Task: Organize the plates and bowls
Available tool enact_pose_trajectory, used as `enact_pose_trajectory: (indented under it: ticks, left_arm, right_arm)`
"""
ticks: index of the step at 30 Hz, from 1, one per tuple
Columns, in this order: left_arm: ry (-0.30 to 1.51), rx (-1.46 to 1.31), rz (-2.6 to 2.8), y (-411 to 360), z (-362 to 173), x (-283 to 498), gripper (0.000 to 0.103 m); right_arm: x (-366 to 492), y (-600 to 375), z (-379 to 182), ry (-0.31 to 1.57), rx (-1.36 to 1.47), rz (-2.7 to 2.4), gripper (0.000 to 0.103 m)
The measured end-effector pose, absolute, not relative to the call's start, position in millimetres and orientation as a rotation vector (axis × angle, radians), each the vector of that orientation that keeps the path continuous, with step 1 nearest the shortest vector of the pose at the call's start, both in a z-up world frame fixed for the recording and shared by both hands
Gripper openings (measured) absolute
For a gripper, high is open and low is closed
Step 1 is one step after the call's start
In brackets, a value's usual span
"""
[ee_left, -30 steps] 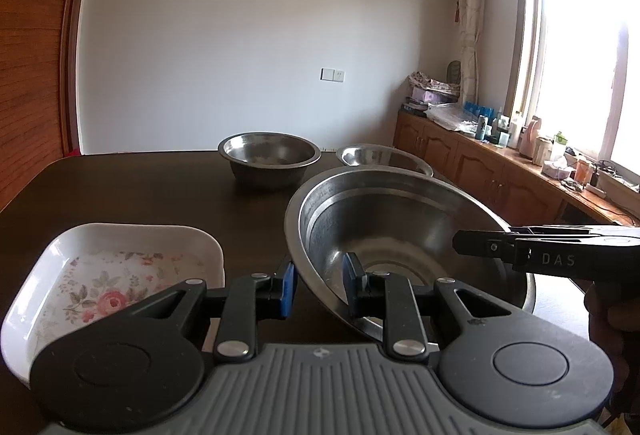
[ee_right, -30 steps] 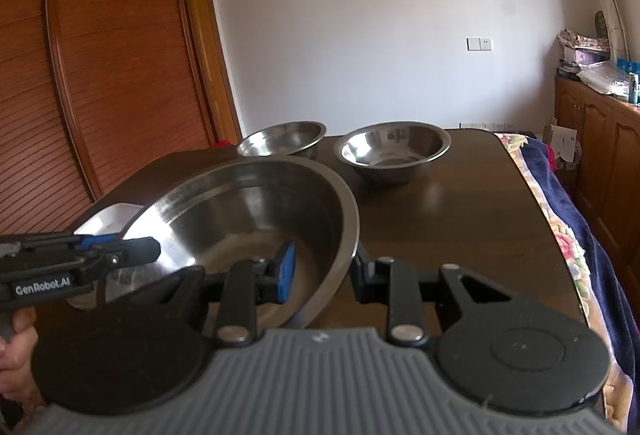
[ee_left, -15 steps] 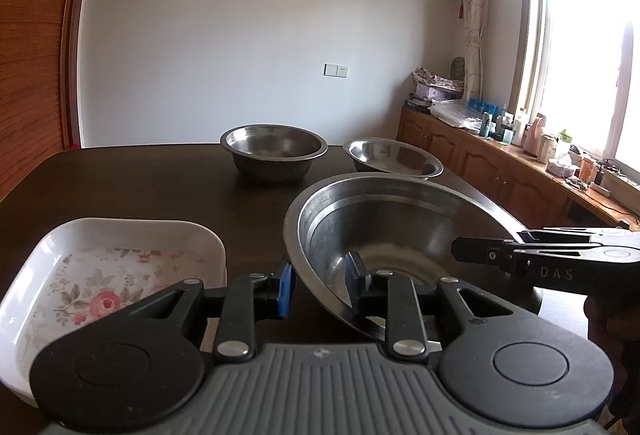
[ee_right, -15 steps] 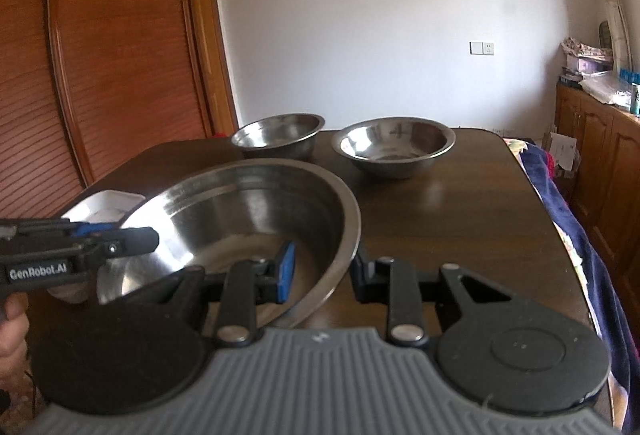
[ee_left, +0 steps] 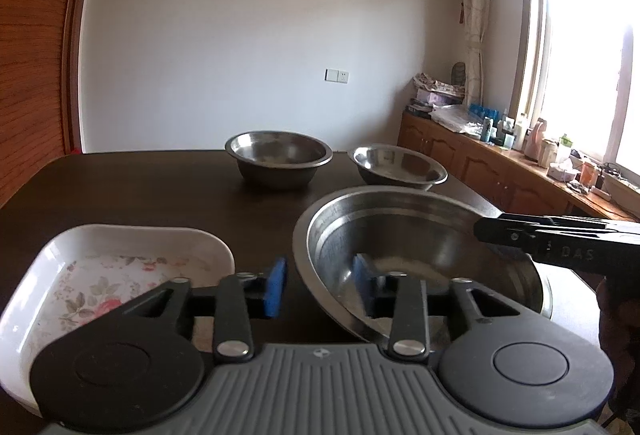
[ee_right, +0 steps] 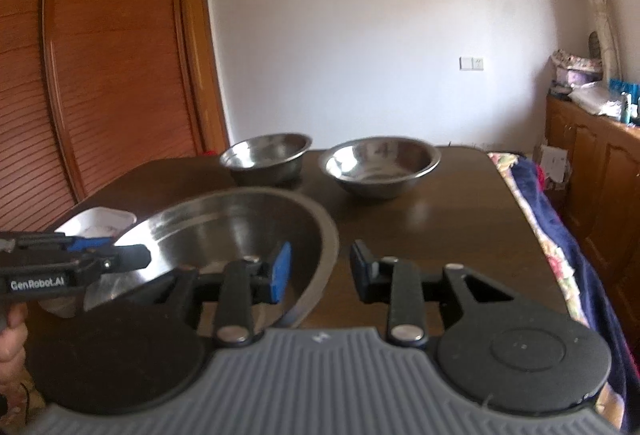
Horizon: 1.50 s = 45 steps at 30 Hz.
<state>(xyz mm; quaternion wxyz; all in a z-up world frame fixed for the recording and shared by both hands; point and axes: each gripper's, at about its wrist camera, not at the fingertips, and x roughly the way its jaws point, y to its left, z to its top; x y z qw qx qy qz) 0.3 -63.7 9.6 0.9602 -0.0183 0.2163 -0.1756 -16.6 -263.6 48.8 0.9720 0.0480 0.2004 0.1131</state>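
Note:
A large steel bowl [ee_left: 420, 235] [ee_right: 232, 227] rests on the dark wooden table [ee_left: 140, 187], near the front. My left gripper [ee_left: 319, 285] straddles the bowl's left rim. Its jaws are opening, and a gap shows between each blue pad and the rim. My right gripper [ee_right: 320, 271] straddles the right rim the same way, jaws opening and pads off the metal. Each gripper shows side-on in the other's view. A white floral dish [ee_left: 108, 267] [ee_right: 98, 221] lies left of the bowl. Two smaller steel bowls [ee_left: 278, 157] [ee_left: 400, 165] stand side by side at the back.
The table's right edge runs close to the large bowl, with a dark floral cloth [ee_right: 560, 255] beyond it. Wooden cabinets [ee_left: 500, 175] with clutter line the window wall. A slatted wooden door [ee_right: 100, 75] stands at the left.
Both grippers' jaws have widened and come off the large bowl's rim. The bowl sits lower and more level than before. Both hands stayed about where they were.

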Motion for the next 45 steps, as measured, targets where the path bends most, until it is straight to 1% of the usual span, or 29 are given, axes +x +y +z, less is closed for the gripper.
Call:
enact_pose_trajectory:
  ticks: [1,3,7,10,14,17,20,22,24,28,30,40,45]
  left_arm:
    - [0.433,-0.037,-0.354,-63,11,0,0.062]
    - [0.425,-0.037,-0.351,-61,13,-1,0.063]
    - [0.403,-0.038,-0.335,-55,18,-2,0.074]
    - [0.383,-0.038,-0.324,-51,24,-4,0.080]
    - [0.361,-0.028,-0.313,-47,29,-7,0.086]
    - [0.349,-0.029,-0.307,-42,33,-11,0.087]
    - [0.337,-0.030,-0.305,-38,36,-13,0.089]
    - [0.330,-0.027,-0.303,-37,39,-12,0.090]
    - [0.326,-0.027,-0.303,-36,42,-11,0.090]
    - [0.321,-0.012,-0.309,-34,49,-4,0.090]
    - [0.322,-0.007,-0.312,-32,53,2,0.090]
    - [0.334,0.064,-0.362,-34,72,34,0.089]
    - [0.361,0.153,-0.445,-53,87,57,0.082]
  right_arm:
    - [-18,-265,50,0.397,0.098,0.226,0.038]
    - [-21,-267,53,0.383,0.099,0.217,0.039]
    - [-25,-269,59,0.348,0.082,0.199,0.043]
    - [-29,-268,64,0.325,0.071,0.195,0.049]
    - [-34,-265,68,0.304,0.051,0.195,0.054]
    - [-38,-262,70,0.290,0.037,0.187,0.060]
    - [-41,-261,73,0.279,0.033,0.189,0.063]
    - [-43,-261,74,0.273,0.027,0.187,0.065]
    - [-42,-262,77,0.264,0.020,0.179,0.073]
    - [-38,-266,85,0.247,0.008,0.173,0.079]
    - [-34,-268,89,0.242,-0.006,0.171,0.084]
    - [-4,-280,102,0.248,-0.062,0.199,0.084]
    - [21,-293,104,0.288,-0.039,0.230,0.084]
